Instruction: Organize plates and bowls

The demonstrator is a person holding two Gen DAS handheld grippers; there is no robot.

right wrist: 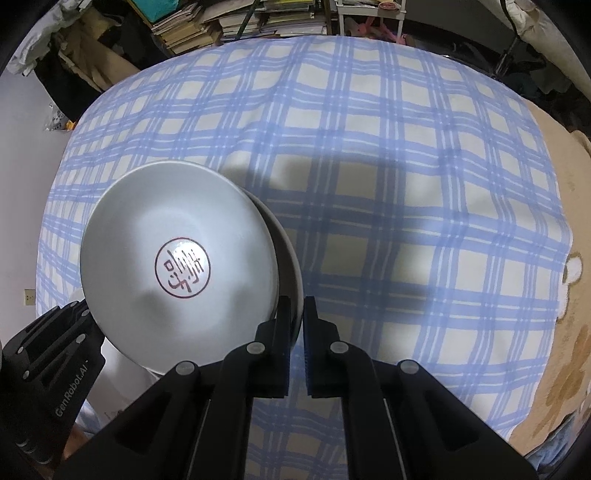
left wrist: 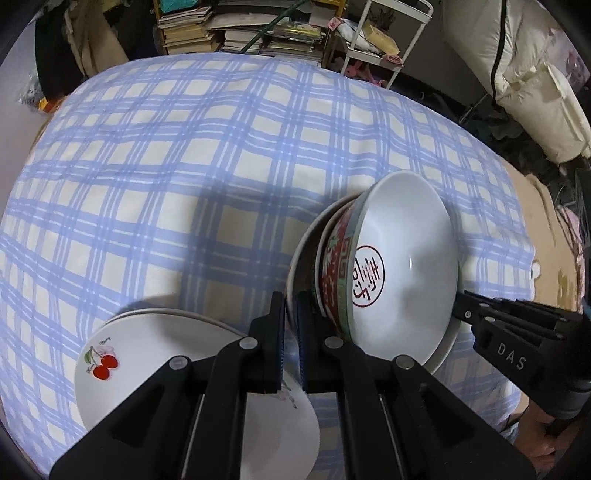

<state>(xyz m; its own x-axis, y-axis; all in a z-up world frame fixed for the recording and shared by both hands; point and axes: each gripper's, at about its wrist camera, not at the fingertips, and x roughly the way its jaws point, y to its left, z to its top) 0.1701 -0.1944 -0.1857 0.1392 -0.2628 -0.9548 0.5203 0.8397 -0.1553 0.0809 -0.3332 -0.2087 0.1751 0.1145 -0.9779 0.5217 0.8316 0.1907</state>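
The left gripper [left wrist: 291,314] has its jaws pressed nearly together on the near-left rim of a white plate [left wrist: 295,266], the thin rim passing down between the two black fingers. The right gripper [right wrist: 297,314] is likewise closed down on the near-right rim of that same plate [right wrist: 293,258], so each pair of tongs pinches an opposite edge. In the left wrist view the right gripper shows as a black body marked "DAS" at the bowl's right edge; in the right wrist view the left gripper shows at lower left, lettered "GenRobot.AI". Sitting in the plate is a bowl [left wrist: 402,266] with a white inside, a red circular seal of characters at its bottom, and a red and green patterned outer wall; from the right wrist the bowl [right wrist: 177,266] covers most of the plate, leaving only a crescent of rim on the right. Just to the left of the held plate, near the camera, lies a stack of white cherry-print plates [left wrist: 147,354], resting on the blue and white checked cloth [left wrist: 207,155] that covers the table. Beyond the far edge of the cloth stand piles of books [left wrist: 236,33] and a white wire rack [left wrist: 384,40].
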